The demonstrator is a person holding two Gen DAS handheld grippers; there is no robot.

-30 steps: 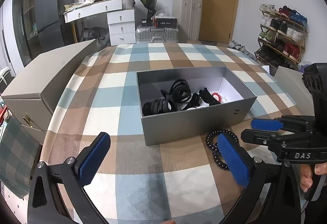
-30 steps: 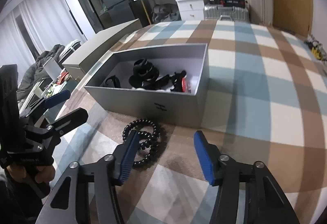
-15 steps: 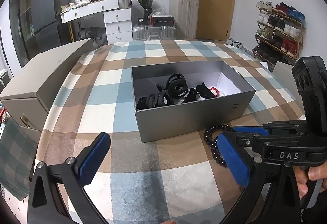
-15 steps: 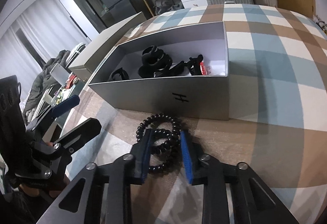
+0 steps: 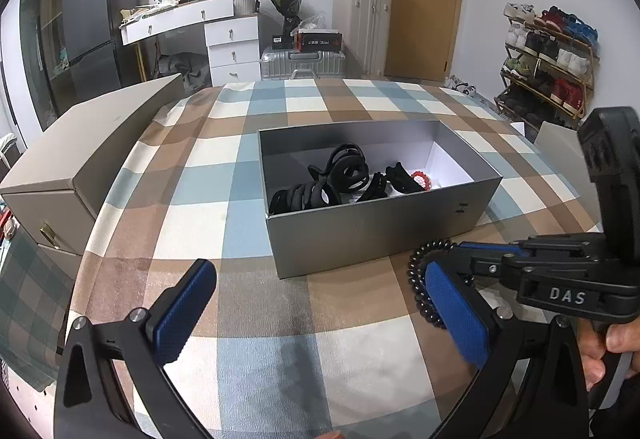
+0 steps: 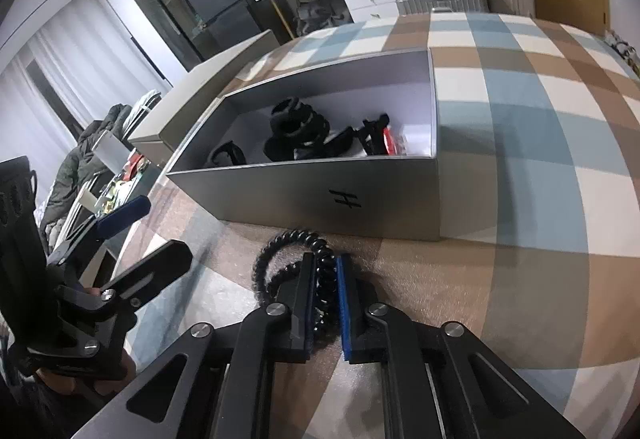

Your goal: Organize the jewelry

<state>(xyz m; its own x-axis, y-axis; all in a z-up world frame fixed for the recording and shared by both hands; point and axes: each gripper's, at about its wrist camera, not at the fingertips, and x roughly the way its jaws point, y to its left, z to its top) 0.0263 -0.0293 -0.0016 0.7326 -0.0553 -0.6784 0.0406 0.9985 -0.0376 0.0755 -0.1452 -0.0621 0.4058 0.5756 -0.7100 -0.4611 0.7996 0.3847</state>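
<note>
While your right gripper (image 6: 325, 285) pinches the black bead bracelet (image 6: 288, 243), its two blue pads are clamped on the strand at the loop's near right side, and the rest of the loop lies on the checked tablecloth (image 6: 560, 143) just in front of the gray box (image 6: 320, 195). Seen from your right wrist, the bracelet forms a double coil whose long axis runs from about 7 o'clock up to 1 o'clock, its far end close to the box's front wall; I cannot tell whether they touch.

Your left gripper (image 5: 320, 303) hangs released, pads spread wide over bare cloth at 6 o'clock of the box, gripping nothing. From that wrist the bracelet (image 5: 420, 271) shows at 4 o'clock, partly hidden behind the right blue pad and your other gripper's black frame.

That front wall stands between the bracelet and the inside of the box. Inside lie several black hair clips (image 5: 344, 175) bunched near the middle and one red beaded piece (image 5: 422, 179) toward the right end; the exact count of clips is unclear. One box lid (image 5: 92, 143) rests at 9 o'clock off the table's edge. You have one bracelet outside and one open box.
</note>
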